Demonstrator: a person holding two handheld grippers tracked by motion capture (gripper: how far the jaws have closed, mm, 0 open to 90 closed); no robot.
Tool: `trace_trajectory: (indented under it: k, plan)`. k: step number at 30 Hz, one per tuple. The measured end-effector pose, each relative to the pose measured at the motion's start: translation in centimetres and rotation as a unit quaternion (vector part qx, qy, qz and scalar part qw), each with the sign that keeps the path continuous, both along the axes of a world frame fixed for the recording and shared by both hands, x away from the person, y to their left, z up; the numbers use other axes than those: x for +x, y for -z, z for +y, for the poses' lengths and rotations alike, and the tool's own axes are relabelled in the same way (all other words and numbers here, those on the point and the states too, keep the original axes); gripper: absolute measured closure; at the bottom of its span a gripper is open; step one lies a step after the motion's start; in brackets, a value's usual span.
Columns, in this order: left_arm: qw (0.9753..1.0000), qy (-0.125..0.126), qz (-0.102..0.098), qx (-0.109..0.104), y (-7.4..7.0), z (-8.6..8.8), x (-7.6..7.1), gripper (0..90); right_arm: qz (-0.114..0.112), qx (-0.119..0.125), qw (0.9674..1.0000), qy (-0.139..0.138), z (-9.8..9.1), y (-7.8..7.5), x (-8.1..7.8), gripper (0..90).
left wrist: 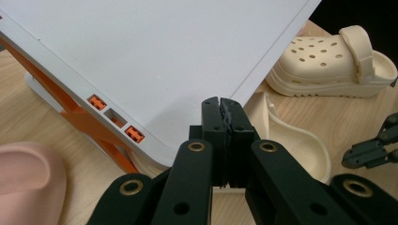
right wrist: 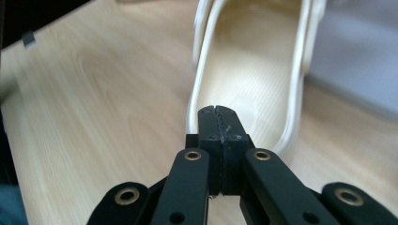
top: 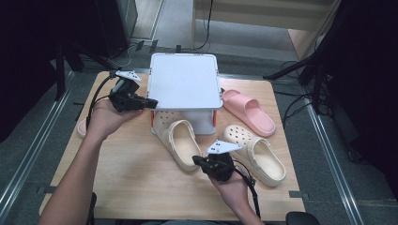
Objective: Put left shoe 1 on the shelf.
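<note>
A white box with a flat lid (top: 184, 79) and orange latches stands at the back middle of the wooden table (top: 126, 173). My left gripper (top: 152, 102) is shut, its tips at the lid's front left corner (left wrist: 164, 56); the jaws (left wrist: 220, 105) meet with nothing between them. A cream clog (top: 180, 140) lies in front of the box, toe tucked under it. My right gripper (top: 196, 161) is shut and empty, tips (right wrist: 218, 112) just over that clog's heel rim (right wrist: 253, 70). A second cream clog (top: 256, 152) lies to the right.
A pink slide (top: 248, 111) lies right of the box. Another pink slide (top: 82, 127) peeks out by the left wrist at the table's left edge. Dark stands and cables surround the table on the floor.
</note>
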State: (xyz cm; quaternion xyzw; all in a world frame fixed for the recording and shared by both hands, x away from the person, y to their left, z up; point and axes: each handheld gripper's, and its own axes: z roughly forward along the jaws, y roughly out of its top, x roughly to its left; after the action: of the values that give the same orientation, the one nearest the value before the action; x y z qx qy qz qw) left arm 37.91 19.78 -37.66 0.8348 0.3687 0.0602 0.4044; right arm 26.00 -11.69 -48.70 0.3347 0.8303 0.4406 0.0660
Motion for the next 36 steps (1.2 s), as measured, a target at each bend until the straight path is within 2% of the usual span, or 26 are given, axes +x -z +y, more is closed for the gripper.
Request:
trace_trajectory:
  k: [4,5,9,11,16,25,29,35,36]
  plan:
    - [1.0000,-0.001,0.000,-0.001,0.0,0.0,0.0,89.5,0.033,-0.009,0.9994,-0.002,-0.2,1.7,-0.8,90.0]
    - [1.0000,-0.001,0.000,-0.001,0.0,0.0,0.0,89.5,0.033,-0.009,0.9994,-0.002,-0.2,1.7,-0.8,90.0]
    - [1.0000,0.000,0.001,-0.004,0.1,0.1,0.0,89.5,0.024,-0.037,0.9990,-0.011,0.0,2.6,-0.8,90.0]
    - [1.0000,-0.001,0.001,-0.005,0.1,0.1,0.0,89.6,0.025,-0.029,0.9992,-0.015,-0.1,2.8,-0.5,90.0]
    - [0.9999,-0.001,0.005,-0.009,0.1,0.1,0.1,89.7,0.024,-0.031,0.9991,-0.016,0.3,2.7,-0.4,90.0]
    - [0.9999,0.001,0.005,-0.010,0.2,-0.1,0.1,89.7,0.008,-0.033,0.9989,-0.032,2.2,2.4,-0.1,90.0]
    - [0.9999,0.002,0.005,-0.012,0.2,-0.1,0.1,89.7,0.001,-0.028,0.9990,-0.036,3.2,1.8,0.7,90.0]
    - [0.9999,0.000,0.005,-0.013,0.2,0.0,0.1,89.7,0.005,-0.013,0.9993,-0.035,4.4,1.6,2.0,90.0]
    - [0.9998,-0.001,0.006,-0.020,0.3,0.0,0.1,89.7,0.004,-0.017,0.9992,-0.037,5.0,1.5,2.5,90.0]
